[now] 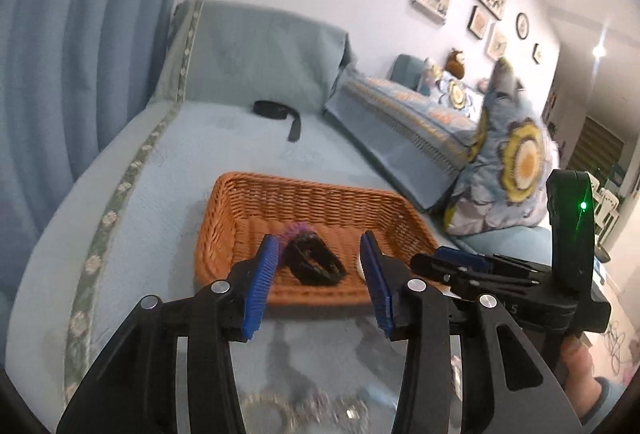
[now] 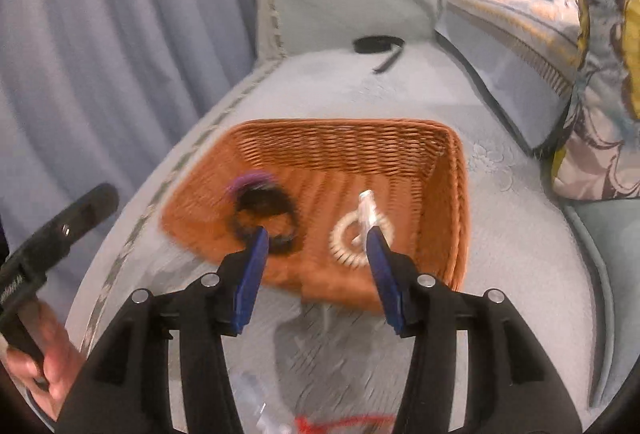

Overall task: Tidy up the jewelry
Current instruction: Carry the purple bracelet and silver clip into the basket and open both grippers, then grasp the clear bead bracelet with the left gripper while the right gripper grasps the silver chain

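An orange wicker basket (image 1: 320, 202) (image 2: 400, 146) sits on the blue sofa cover. In it lie a black hair clip (image 1: 316, 260) (image 2: 280, 218) with a purple scrunchie (image 1: 296, 230) (image 2: 250, 180) behind it, and a white coiled bracelet (image 2: 352, 238) with a clear piece. My left gripper (image 1: 322, 262) is open and empty, hovering at the basket's near edge. My right gripper (image 2: 318, 246) is open and empty above the basket's near side. The right gripper also shows in the left wrist view (image 1: 460, 266). Loose jewelry (image 1: 304, 408) lies blurred under the left gripper.
A black strap (image 1: 280, 114) (image 2: 378, 48) lies far back on the sofa. A floral pillow (image 1: 512, 162) (image 2: 600, 74) leans at the right. A blue curtain (image 1: 80, 34) hangs at the left. A red string and clear items (image 2: 340, 422) lie at the bottom of the right wrist view.
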The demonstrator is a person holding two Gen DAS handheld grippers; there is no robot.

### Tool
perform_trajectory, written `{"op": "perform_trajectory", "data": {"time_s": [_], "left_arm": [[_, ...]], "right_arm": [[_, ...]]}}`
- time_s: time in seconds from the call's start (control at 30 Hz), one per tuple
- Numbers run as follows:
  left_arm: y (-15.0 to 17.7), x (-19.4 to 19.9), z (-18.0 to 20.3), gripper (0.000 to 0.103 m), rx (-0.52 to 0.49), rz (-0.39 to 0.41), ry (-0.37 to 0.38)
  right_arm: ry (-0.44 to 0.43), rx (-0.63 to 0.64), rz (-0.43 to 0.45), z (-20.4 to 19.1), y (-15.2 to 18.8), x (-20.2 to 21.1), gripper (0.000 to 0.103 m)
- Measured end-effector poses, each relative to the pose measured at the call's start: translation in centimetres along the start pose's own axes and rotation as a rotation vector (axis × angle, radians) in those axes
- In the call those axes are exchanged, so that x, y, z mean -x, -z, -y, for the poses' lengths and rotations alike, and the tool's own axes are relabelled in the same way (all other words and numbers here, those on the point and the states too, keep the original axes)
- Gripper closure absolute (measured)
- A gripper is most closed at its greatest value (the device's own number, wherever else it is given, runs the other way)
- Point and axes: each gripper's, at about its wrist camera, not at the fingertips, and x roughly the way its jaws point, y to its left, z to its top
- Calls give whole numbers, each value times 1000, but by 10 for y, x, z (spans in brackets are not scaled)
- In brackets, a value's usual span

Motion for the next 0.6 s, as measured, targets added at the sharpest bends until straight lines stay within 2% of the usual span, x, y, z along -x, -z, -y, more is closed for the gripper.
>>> {"op": "perform_trajectory", "data": {"time_s": [0.13, 0.3, 0.5, 0.6], "left_arm": [[19, 32, 10, 62, -24, 7, 17], [55, 59, 13, 62, -9, -21, 24], [95, 65, -10, 62, 70, -93, 35], [109, 67, -25, 63, 108, -117, 27]], "right_arm": [[-42, 53, 35, -27, 29, 34, 55], [-81, 33, 29, -41, 68, 52, 56], [-87, 36, -33, -57, 110, 46, 57], [-86, 63, -83, -68, 120, 32, 66]]}}
